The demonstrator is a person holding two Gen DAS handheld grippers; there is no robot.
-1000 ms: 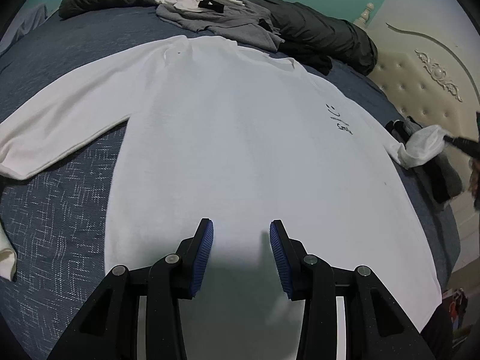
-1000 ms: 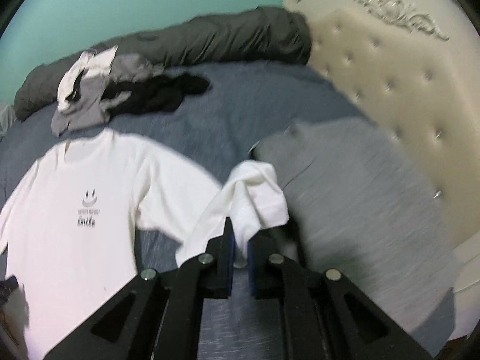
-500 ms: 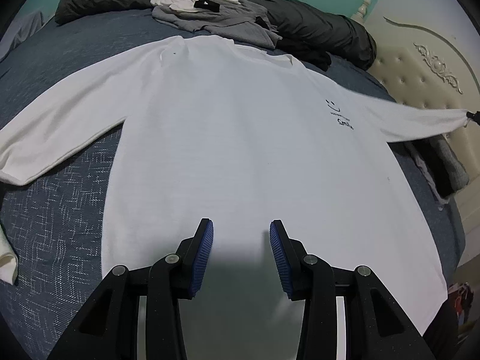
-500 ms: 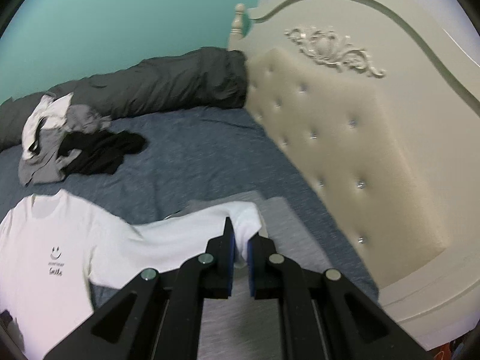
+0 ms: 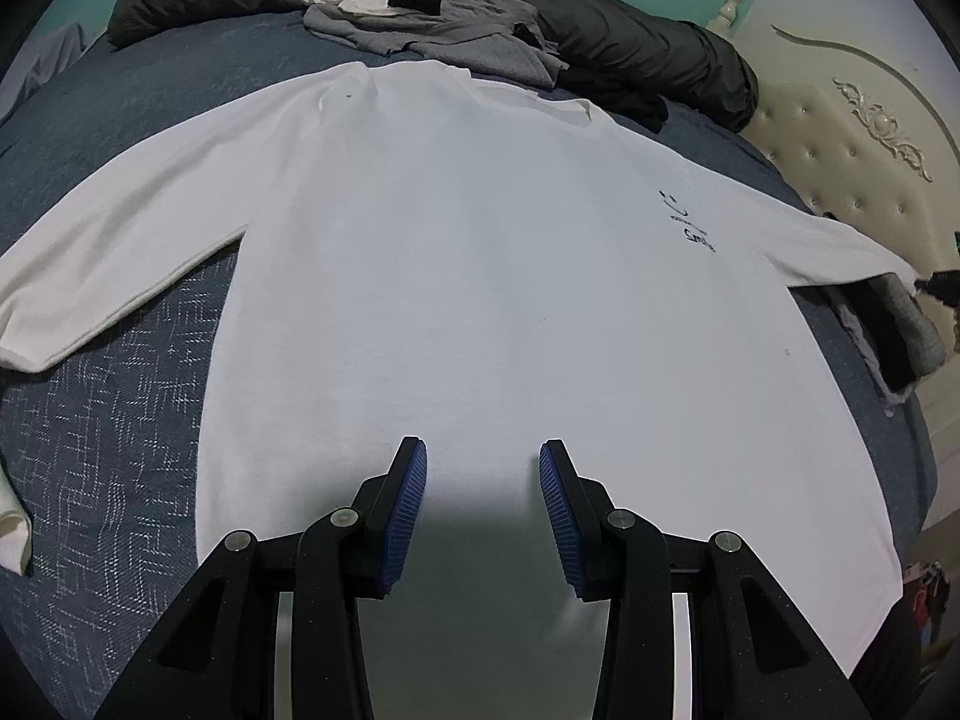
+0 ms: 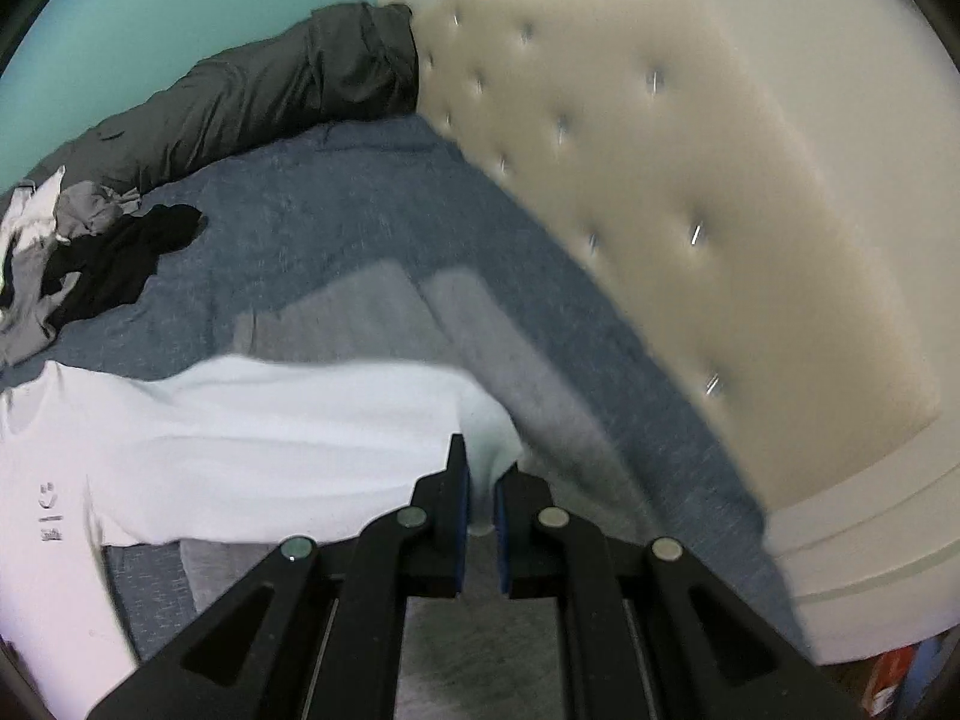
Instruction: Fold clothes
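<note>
Shirt: white long-sleeved knit shirt (image 5: 468, 276) with a small black smiley print at right of centre, spread flat over most of the left wrist frame.
Bed: blue woven bedspread (image 5: 114, 438) under the shirt, showing at lower left and along the top.
Left sleeve: stretched out to the left edge of the frame, lying on the bedspread.
Right sleeve: white sleeve (image 6: 288, 432) drawn out straight across the lower left of the right wrist frame, cuff end clamped.
Left gripper (image 5: 483, 483): black with blue ribbed pads, bottom centre, jaws partly apart, nothing between them, above the shirt's lower body.
Right gripper (image 6: 480, 489): bottom centre, jaws nearly closed, pinching the sleeve cuff.
Folded pile: grey folded garments (image 6: 384, 312) beneath the held cuff, mid frame.
Loose heap: grey, white and black clothes (image 5: 420, 18) at top centre, beside a dark grey rolled duvet (image 5: 636, 54).
Headboard: cream tufted headboard (image 6: 690, 192), upper right, blurred.
</note>
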